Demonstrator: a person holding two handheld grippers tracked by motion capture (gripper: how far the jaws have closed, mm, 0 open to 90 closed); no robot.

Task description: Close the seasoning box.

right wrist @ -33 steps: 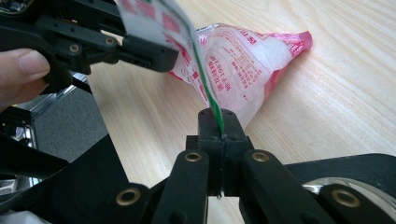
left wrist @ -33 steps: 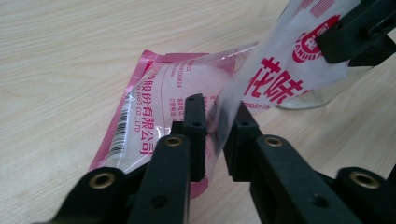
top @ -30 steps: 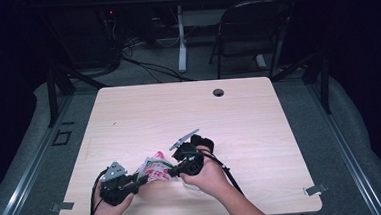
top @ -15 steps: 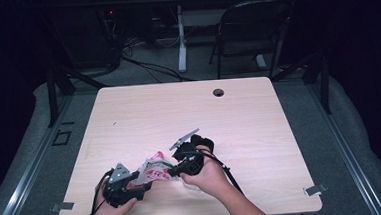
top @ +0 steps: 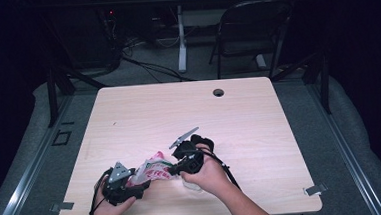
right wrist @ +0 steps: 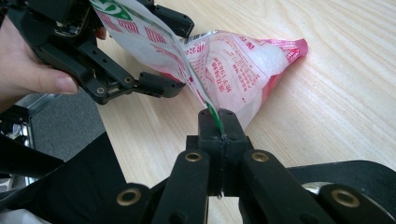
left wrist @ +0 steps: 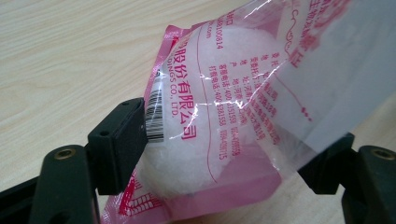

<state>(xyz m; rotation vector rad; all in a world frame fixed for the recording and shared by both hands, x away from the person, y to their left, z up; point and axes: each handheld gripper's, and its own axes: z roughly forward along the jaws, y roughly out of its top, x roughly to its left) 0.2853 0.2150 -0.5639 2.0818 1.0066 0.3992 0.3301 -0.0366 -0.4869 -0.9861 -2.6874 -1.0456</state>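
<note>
Two grippers met at a pink-and-white plastic bag (top: 150,171) near the front edge of a pale wooden table (top: 189,112). From the high view, the left gripper (top: 133,183) sat at the front left, the right gripper (top: 175,169) just beside it, and the bag hung between them, just above the table. The right gripper view gave what the high view could not: the right gripper's (right wrist: 218,116) jaws were pressed fully together on a thin edge of the bag (right wrist: 233,60), pinching the film, while the left gripper (right wrist: 154,56) stood farther off with its jaws spread around the bag's other end. The left gripper view showed the bag (left wrist: 224,102) close up, clear film with red print and a barcode over something white and fluffy inside; its (left wrist: 224,154) jaws stood wide on either side, the left one against the bag at the barcode, the right one partly behind loose film, neither squeezing. These jaws had just been opening, with the bag between them. Most of the table lay bare beyond and to the right, with a small round hole (top: 218,92) near the far edge. Compared with a second earlier, both hands stayed about where they were and the bag kept its place.
</note>
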